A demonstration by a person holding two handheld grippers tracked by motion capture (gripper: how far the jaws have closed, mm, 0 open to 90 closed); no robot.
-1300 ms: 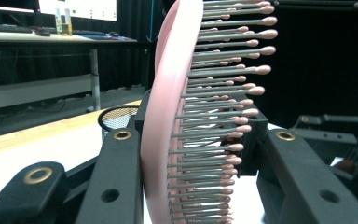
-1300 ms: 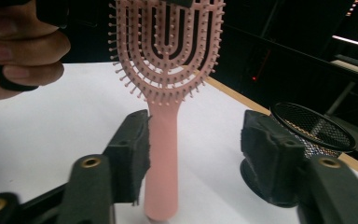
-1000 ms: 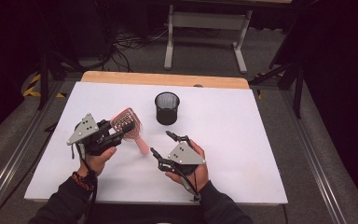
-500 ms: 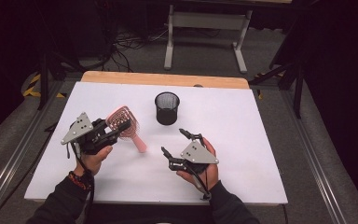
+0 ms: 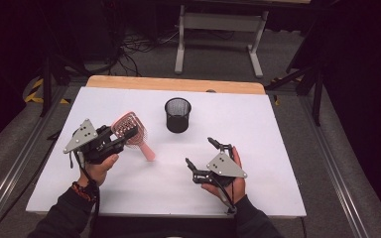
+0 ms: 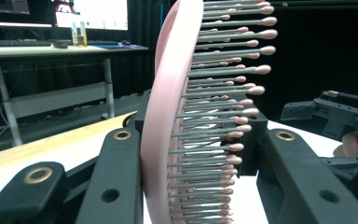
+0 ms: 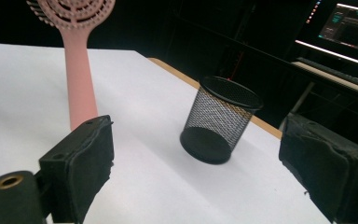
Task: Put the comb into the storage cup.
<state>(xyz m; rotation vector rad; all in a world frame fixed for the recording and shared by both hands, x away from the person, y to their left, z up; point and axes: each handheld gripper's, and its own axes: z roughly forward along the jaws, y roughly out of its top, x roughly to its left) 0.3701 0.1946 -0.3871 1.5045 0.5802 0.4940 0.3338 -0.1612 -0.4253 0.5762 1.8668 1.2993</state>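
A pink hairbrush (image 5: pixel 130 130) is held by its head in my left gripper (image 5: pixel 120 137), above the left part of the white table top (image 5: pixel 278 163). Its handle slants down toward the table's middle. In the left gripper view the brush (image 6: pixel 165 121) stands on edge between the two black jaws, bristles pointing right. My right gripper (image 5: pixel 200 152) is low over the table's front middle, to the right of the brush handle; its jaws have just been opening and nothing is between them. In the right gripper view the wide-apart pads (image 7: pixel 81 161) frame a black mesh cup (image 7: pixel 219 121) and the brush handle (image 7: pixel 81 79).
The mesh cup (image 5: pixel 177 115) stands upright behind the table's middle. A wooden strip (image 5: pixel 173 84) runs along the far edge. Beyond it are a metal desk frame (image 5: pixel 218 22) and cables on the floor. Dark stands flank both sides of the table.
My right gripper has moved to the right, away from the brush handle, and its jaws have spread wider. The left gripper and the brush have stayed put.
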